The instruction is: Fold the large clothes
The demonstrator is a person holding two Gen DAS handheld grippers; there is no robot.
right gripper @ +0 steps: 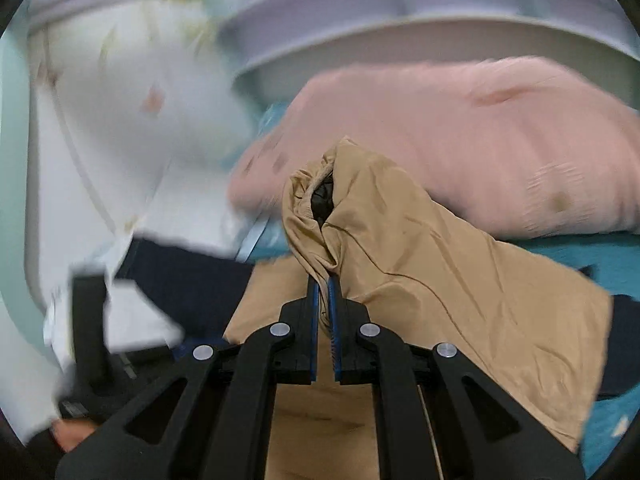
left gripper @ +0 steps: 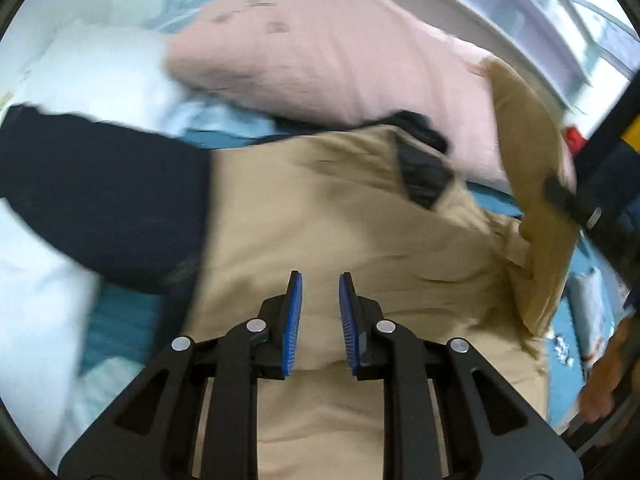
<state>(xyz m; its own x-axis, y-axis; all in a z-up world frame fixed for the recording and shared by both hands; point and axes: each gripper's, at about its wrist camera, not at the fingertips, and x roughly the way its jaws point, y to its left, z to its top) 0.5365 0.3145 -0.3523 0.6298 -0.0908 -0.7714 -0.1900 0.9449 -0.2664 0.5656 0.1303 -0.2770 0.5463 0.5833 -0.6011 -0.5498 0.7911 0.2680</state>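
Observation:
A tan jacket [left gripper: 328,208] with a dark lining at the collar [left gripper: 424,172] and a dark navy sleeve [left gripper: 100,200] lies spread on a teal bed. My left gripper [left gripper: 320,280] is open and empty just above the jacket's body. My right gripper [right gripper: 323,280] is shut on the cuff end of the tan sleeve [right gripper: 420,248] and holds it lifted above the jacket. That lifted sleeve [left gripper: 532,184] also shows at the right of the left wrist view, with the right gripper [left gripper: 560,196] on it.
A pink pillow [left gripper: 340,52] lies behind the jacket, and it also shows in the right wrist view [right gripper: 480,128]. White bedding [left gripper: 92,72] lies at the left. A pale headboard [right gripper: 400,12] runs along the back. The teal sheet [left gripper: 120,320] shows around the jacket.

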